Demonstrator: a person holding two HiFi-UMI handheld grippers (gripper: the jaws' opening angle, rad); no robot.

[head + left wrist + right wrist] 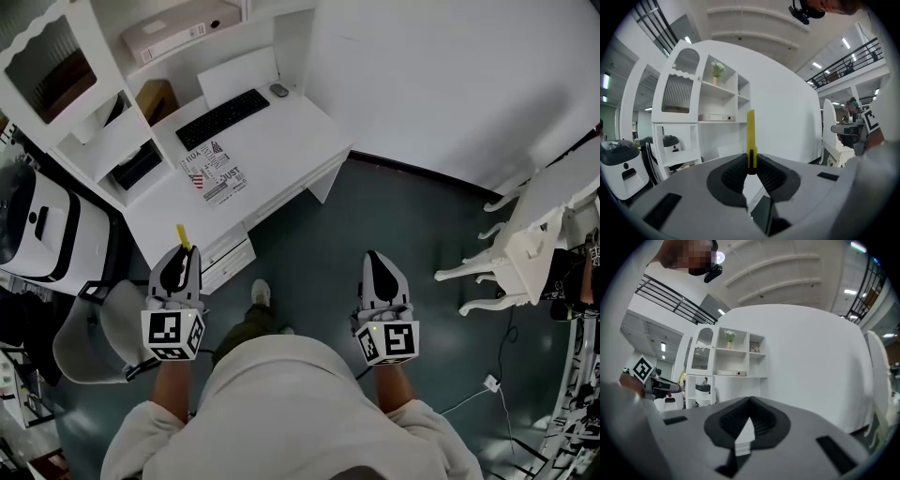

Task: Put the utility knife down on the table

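My left gripper pinches the yellow knife in its jaws. The knife sticks out past the tips, near the counter edge. My right gripper has its jaws pressed together, holding nothing.

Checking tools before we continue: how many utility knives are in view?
1: the yellow utility knife, clamped in the left gripper near the edge of the white desk. Others may be hidden on the shelves.
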